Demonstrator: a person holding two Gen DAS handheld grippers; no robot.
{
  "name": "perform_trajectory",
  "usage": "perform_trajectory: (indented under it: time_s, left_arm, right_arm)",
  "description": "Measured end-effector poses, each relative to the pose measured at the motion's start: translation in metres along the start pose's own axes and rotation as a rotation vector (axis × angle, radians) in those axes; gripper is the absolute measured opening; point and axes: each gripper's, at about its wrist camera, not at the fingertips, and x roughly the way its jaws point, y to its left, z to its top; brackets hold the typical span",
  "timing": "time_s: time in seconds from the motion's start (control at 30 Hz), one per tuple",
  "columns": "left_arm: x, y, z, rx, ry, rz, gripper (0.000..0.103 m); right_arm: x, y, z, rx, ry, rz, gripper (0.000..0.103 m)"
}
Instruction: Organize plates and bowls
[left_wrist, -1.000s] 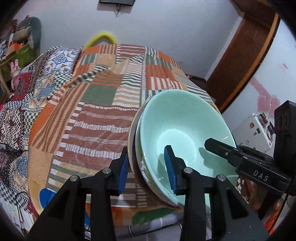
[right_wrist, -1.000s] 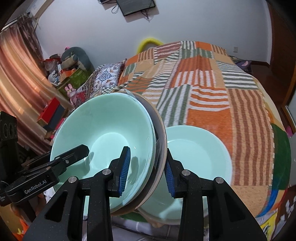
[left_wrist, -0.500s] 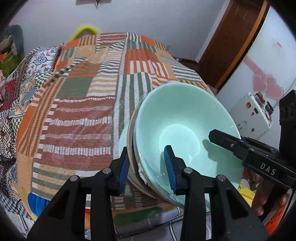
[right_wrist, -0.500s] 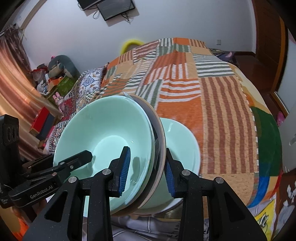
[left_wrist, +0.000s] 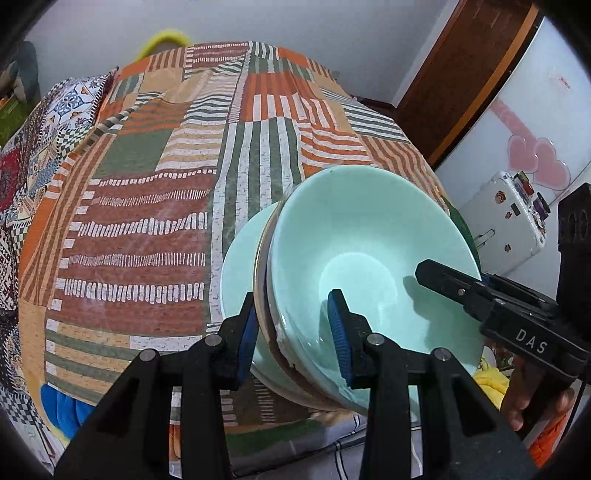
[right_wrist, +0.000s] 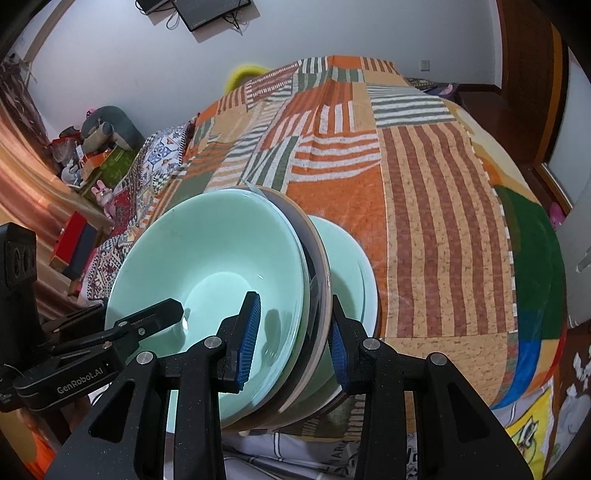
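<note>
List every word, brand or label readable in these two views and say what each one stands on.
"DAS": white letters on the black body of the right gripper, seen from the left wrist.
"GenRobot.AI": white letters on the black body of the left gripper, seen from the right wrist.
Stickers on the white case: too small to read.
Printed cloth at the lower right of the right wrist view: nothing legible.

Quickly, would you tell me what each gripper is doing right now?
Left gripper: shut on the bowl stack, at its rim.
Right gripper: shut on the same bowl stack, opposite rim.
</note>
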Motion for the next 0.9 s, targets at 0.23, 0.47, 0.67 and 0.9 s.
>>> perform_trajectory:
  time_s: [0.23,0.47,0.67,0.9]
  left_arm:
    - [0.005,0.006,0.003,-0.031,0.000,-0.036,0.037]
    - [0.008,0.005,0.007,-0.035,-0.013,-0.047,0.038]
    - [0.002,0.000,0.009,0.004,-0.063,0.021,0.037]
    - [-0.026,-0.008,0.014,0.033,-0.157,0.058,0.039]
  right_arm:
    - [0.004,-0.002,0.001,-0.009,0.009,-0.006,0.032]
    - [0.010,-0.012,0.001,0.037,0.025,0.014,0.032]
    - [0.007,-0.008,0.002,0.015,0.018,0.002,0.034]
    - [-0.016,-0.007,0.007,-0.003,-0.052,-0.024,0.035]
